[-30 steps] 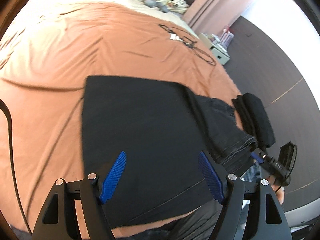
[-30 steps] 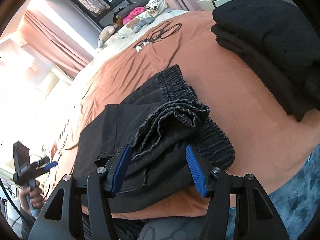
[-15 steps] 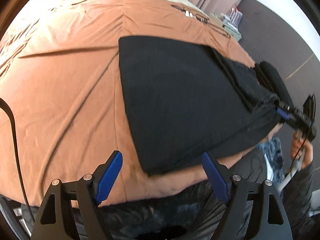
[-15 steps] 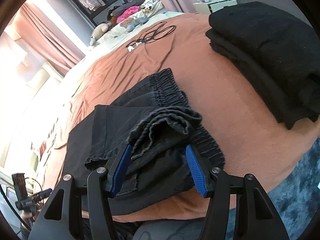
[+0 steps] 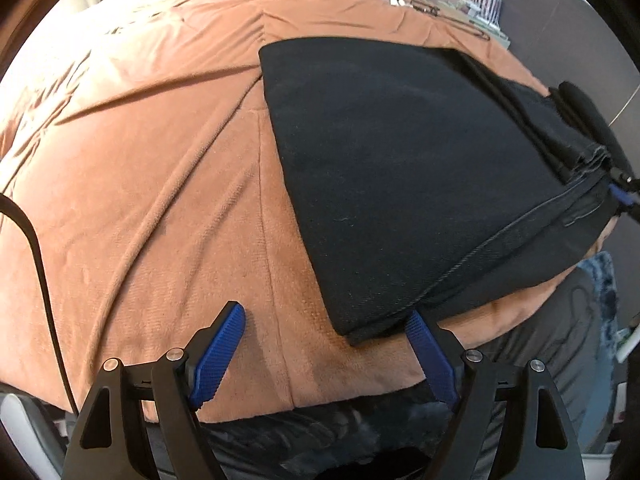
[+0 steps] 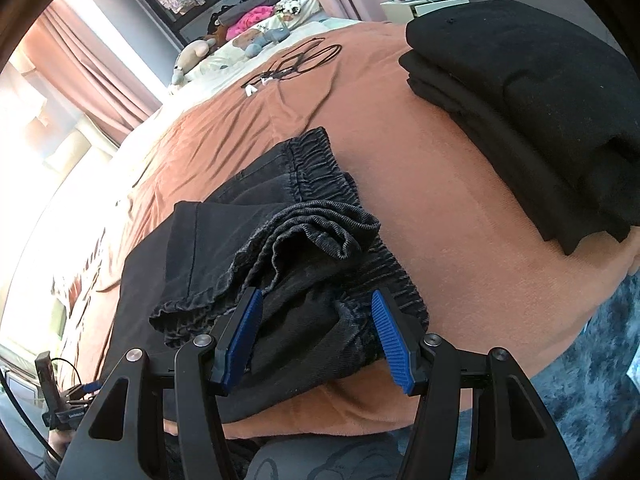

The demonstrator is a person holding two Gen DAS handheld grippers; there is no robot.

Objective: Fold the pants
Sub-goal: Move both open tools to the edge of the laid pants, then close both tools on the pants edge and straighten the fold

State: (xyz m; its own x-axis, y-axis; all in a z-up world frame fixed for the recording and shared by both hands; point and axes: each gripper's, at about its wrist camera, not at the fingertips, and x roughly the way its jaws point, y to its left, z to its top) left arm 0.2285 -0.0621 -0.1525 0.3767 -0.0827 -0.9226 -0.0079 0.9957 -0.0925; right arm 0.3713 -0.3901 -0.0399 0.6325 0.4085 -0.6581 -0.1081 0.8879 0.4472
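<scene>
While the left wrist view looked steeply down at the bed edge, the left gripper (image 5: 328, 332) stood wide with nothing between its ribbed blue pads (image 5: 218, 350); the near corner of the pants (image 5: 400, 184) lay just inside the right pad, not pinched. From that side the pants read as one flat, dark trapezoid of twill with a stitched seam running along the near-right edge, spread on the blanket (image 5: 160, 160). Blanket was rust-brown, napped, with long soft creases fanning out. A black cable (image 5: 38, 256) curved down the left edge.

Only the right wrist view showed the bunched end: the elastic ribbed waistband (image 6: 316, 160) and a rolled, faded hem piled on top of the flat layer. Right gripper (image 6: 316, 328) sat at medium opening, astride a fold of the pants (image 6: 304, 320); whether the pads pressed the cloth, can't tell. It also showed what the other view barely caught: a stack (image 6: 532, 108) of folded black garments on the right, square-edged and matte, well apart from the pants, plus a cord tangle (image 6: 296, 60) and plush toys (image 6: 248, 40) at the far end. Pink curtains (image 6: 92, 68) hung at left by a bright window. Bottom left, the other handheld unit was partly visible.
</scene>
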